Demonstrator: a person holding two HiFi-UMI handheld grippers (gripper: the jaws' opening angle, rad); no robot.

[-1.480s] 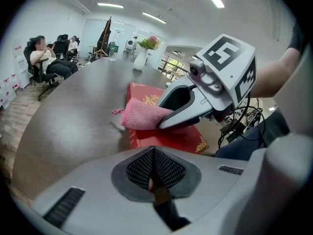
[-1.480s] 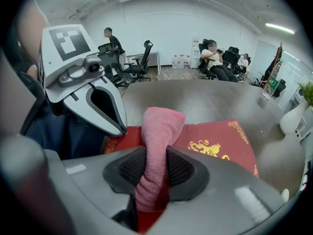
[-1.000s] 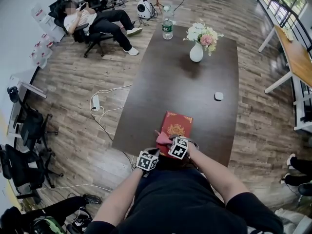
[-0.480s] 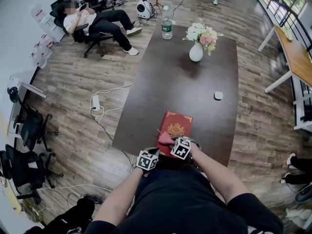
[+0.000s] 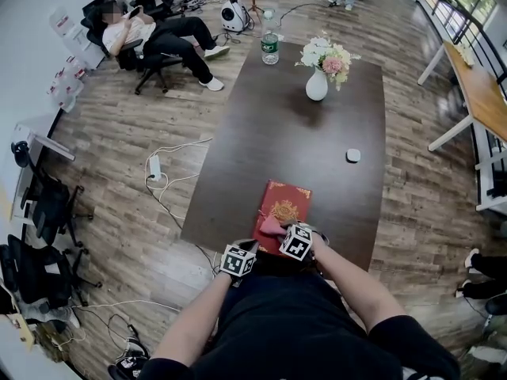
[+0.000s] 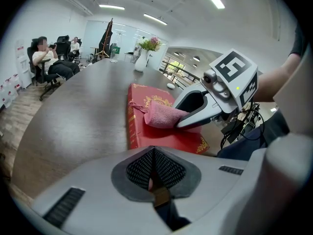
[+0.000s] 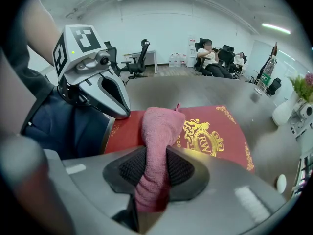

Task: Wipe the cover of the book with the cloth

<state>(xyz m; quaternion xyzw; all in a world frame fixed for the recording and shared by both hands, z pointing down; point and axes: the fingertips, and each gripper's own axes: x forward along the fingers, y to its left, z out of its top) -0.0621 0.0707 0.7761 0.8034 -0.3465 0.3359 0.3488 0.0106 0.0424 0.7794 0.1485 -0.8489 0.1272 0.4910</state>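
A red book (image 5: 284, 205) with gold ornament lies near the table's front edge, cover up. My right gripper (image 5: 280, 230) is shut on a pink cloth (image 5: 271, 226), whose free end rests on the near part of the cover. In the right gripper view the cloth (image 7: 157, 131) runs from between the jaws onto the book (image 7: 215, 133). My left gripper (image 5: 250, 248) is shut with nothing in it. It sits at the book's near left corner, its tip (image 7: 121, 112) against the cover's edge. The left gripper view shows the book (image 6: 164, 133), the cloth (image 6: 160, 115) and the right gripper (image 6: 186, 117).
On the long dark table (image 5: 277, 133) stand a white vase of flowers (image 5: 318, 71), a water bottle (image 5: 270, 47) at the far end and a small white object (image 5: 352, 155) at the right. A seated person (image 5: 154, 34), office chairs and floor cables (image 5: 162, 172) lie to the left.
My right gripper has slid slightly to the right with the cloth over the near part of the cover. The left gripper has barely moved.
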